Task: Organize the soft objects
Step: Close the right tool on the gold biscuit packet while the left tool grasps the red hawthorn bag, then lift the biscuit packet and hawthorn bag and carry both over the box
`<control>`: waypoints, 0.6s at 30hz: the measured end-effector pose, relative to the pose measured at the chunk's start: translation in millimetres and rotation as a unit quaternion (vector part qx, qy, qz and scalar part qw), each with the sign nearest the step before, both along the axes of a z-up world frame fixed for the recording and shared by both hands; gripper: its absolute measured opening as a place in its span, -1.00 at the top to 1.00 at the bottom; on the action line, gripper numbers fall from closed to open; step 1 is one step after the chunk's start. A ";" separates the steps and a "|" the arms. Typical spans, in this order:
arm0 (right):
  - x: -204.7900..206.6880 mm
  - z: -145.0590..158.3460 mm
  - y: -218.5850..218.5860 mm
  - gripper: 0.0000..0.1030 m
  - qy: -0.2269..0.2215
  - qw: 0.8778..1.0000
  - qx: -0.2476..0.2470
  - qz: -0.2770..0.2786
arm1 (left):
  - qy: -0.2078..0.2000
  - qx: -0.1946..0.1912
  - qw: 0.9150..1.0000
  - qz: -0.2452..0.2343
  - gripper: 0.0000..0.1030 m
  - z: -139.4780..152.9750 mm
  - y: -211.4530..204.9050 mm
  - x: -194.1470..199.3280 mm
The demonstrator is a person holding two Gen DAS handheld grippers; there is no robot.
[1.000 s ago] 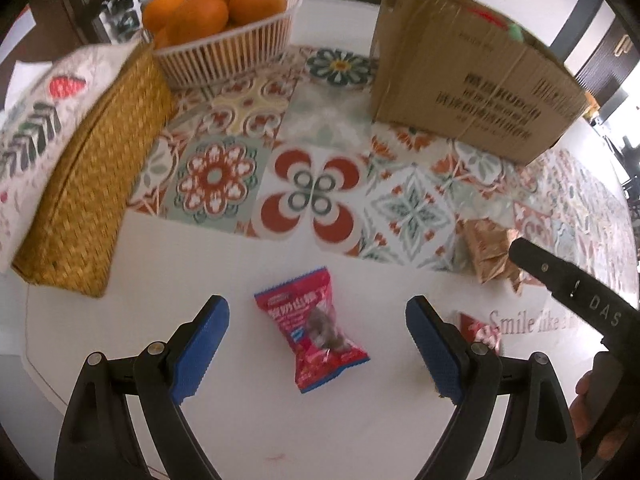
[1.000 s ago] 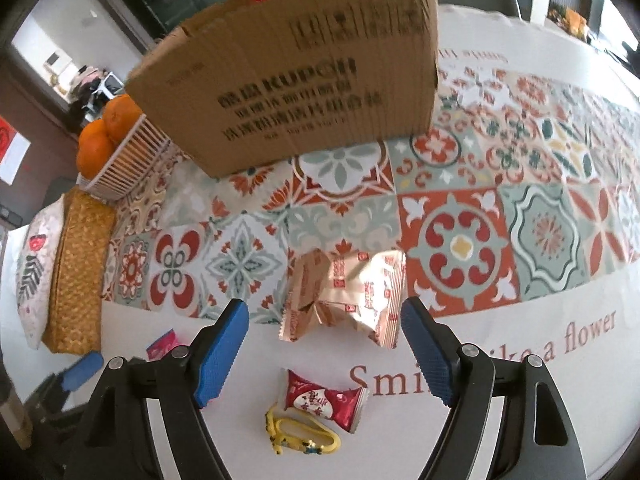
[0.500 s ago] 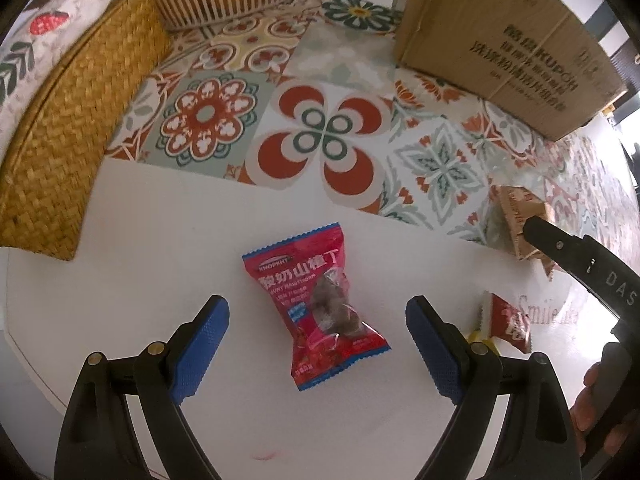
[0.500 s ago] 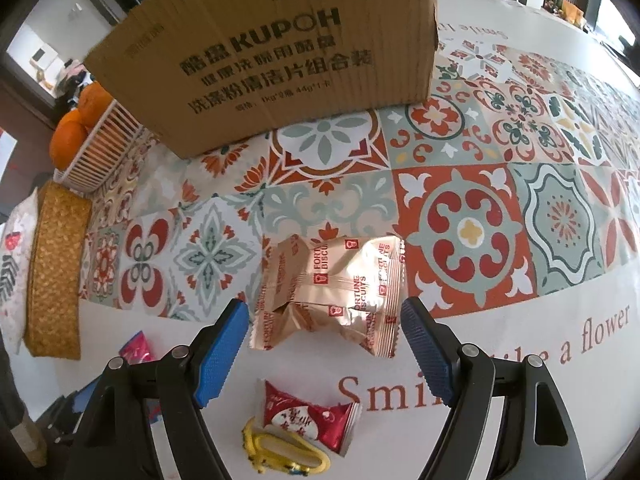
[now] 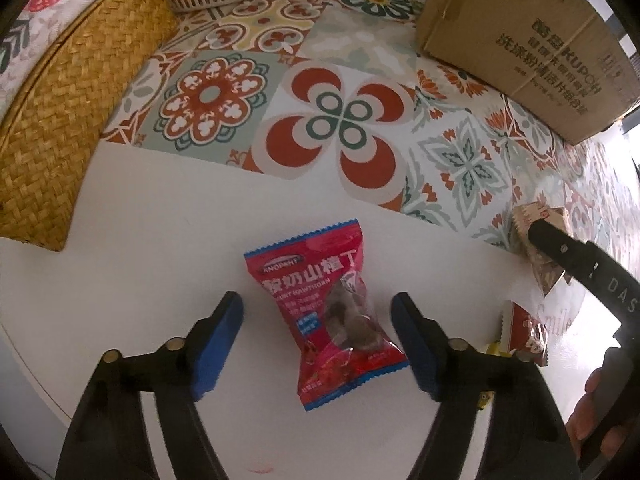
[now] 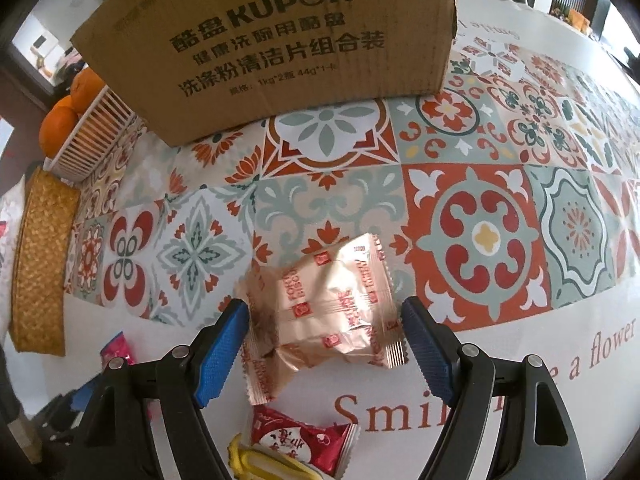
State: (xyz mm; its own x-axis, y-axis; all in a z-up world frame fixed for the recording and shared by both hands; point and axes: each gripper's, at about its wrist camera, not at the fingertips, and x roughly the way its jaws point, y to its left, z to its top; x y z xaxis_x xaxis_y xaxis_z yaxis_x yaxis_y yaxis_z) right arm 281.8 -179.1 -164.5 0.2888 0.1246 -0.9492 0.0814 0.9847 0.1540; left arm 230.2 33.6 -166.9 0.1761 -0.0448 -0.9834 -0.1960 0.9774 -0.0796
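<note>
Between the closing jaws of the left gripper [image 5: 318,338] lies the red snack packet [image 5: 328,320], untouched, while only the right view shows the right gripper [image 6: 324,338] open around the gold biscuit packets [image 6: 332,308], with the cardboard box [image 6: 276,44] at 12 o'clock.

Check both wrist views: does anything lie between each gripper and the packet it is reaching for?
Nothing visible does. The left gripper, jaws closing, straddles the red snack packet; the right gripper straddles the gold biscuit packets.

Even indoor light, fisheye edges, blurred jaws
</note>
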 end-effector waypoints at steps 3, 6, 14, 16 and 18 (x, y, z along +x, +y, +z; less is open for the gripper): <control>-2.3 0.2 1.4 -0.49 -0.006 1.000 -0.008 0.002 | -0.008 0.002 1.000 -0.002 -0.21 3.4 3.1 -0.5; -4.9 2.1 1.0 -0.35 -0.011 1.000 -0.014 0.002 | -0.018 0.003 1.000 -0.003 0.14 7.6 7.2 -0.5; -7.6 6.1 0.6 -0.05 -0.018 1.000 0.007 0.001 | -0.031 -0.022 0.999 -0.020 0.23 9.1 9.7 -2.9; -9.8 7.1 -2.3 -0.03 -0.017 1.000 0.013 0.001 | -0.033 -0.025 0.999 -0.023 0.24 11.0 6.8 -4.2; -10.8 7.5 -3.7 -0.03 -0.017 1.000 0.017 -0.001 | -0.035 -0.024 0.999 -0.027 0.24 11.9 2.2 -3.4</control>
State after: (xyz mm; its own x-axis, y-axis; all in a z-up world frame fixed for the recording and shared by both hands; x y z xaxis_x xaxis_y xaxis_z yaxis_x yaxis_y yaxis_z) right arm 271.0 -182.8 -157.0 0.3210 0.1567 -0.9340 0.0774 0.9786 0.1908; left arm 226.9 35.8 -155.0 0.2407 -0.1033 -0.9651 -0.1347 0.9811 -0.1387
